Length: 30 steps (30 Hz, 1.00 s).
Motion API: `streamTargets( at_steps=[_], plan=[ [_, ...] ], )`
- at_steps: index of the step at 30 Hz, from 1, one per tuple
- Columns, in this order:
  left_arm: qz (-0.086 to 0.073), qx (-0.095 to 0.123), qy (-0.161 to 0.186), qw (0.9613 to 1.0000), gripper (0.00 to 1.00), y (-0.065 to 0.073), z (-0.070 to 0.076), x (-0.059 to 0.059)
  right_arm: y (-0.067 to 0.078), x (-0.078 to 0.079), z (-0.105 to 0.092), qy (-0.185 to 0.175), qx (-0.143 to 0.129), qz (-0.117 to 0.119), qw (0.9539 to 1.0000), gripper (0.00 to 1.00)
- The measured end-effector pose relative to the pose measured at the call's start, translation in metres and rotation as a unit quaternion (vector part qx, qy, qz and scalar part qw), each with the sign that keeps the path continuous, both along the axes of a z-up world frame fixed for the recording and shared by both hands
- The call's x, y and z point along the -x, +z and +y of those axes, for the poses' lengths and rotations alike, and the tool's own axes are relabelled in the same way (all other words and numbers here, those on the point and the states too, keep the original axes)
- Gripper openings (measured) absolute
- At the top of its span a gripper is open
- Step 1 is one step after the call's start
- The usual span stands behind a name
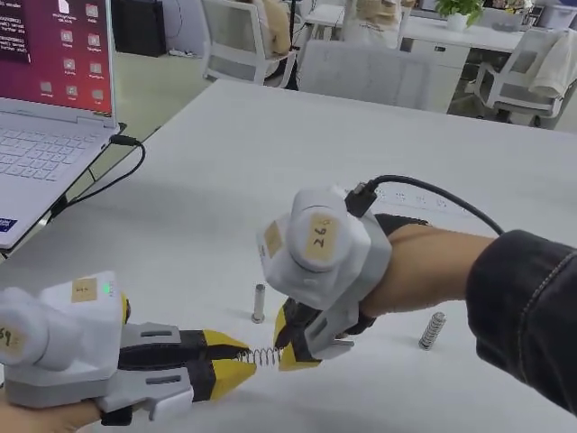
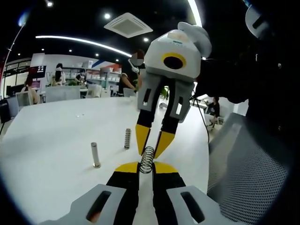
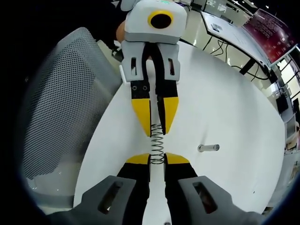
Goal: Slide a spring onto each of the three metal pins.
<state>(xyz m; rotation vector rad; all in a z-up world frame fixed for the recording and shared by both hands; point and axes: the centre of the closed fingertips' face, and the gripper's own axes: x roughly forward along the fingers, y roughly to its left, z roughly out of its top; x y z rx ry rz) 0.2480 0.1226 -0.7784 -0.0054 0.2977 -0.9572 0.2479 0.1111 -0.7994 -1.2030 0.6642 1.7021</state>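
A thin stretched spring (image 1: 262, 356) hangs just above the white table (image 1: 297, 153), held at both ends. My left gripper (image 1: 242, 354), low on the left, is shut on one end; its jaws close on the coils (image 2: 147, 159) in the left gripper view. My right gripper (image 1: 287, 347) is shut on the other end, its jaws pinching the spring (image 3: 157, 143) in its own view. A bare metal pin (image 1: 259, 303) stands upright just behind them. A second spring (image 1: 433, 330) stands upright to the right; whether a pin is inside it I cannot tell.
An open laptop (image 1: 45, 81) with a black cable (image 1: 113, 180) sits at the far left of the table. A black cable runs from the right gripper across the table. A mesh chair (image 3: 61, 108) is near the table's front edge. Office chairs stand beyond the far edge.
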Motion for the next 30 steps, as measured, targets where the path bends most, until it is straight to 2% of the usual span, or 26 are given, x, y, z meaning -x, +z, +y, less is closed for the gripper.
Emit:
streamTargets(
  at_steps=[9, 13, 23, 30],
  plan=[
    [-0.002, 0.010, -0.004, 0.9999, 0.02, 0.007, -0.003, 0.003, -0.006, 0.002, -0.001, -0.008, 0.004, 0.011, 0.9999, 0.10],
    [-0.005, 0.030, -0.005, 0.9995, 0.02, 0.017, -0.004, 0.003, -0.008, 0.002, -0.003, -0.010, 0.006, 0.013, 0.9998, 0.10],
    [-0.005, 0.024, -0.004, 0.9997, 0.02, 0.014, -0.004, 0.004, -0.006, 0.002, -0.003, -0.014, 0.000, 0.015, 0.9998, 0.09],
    [-0.005, 0.013, -0.004, 0.9999, 0.02, 0.010, -0.003, 0.004, 0.007, 0.004, 0.001, -0.021, -0.017, 0.024, 0.9993, 0.09]
  ],
)
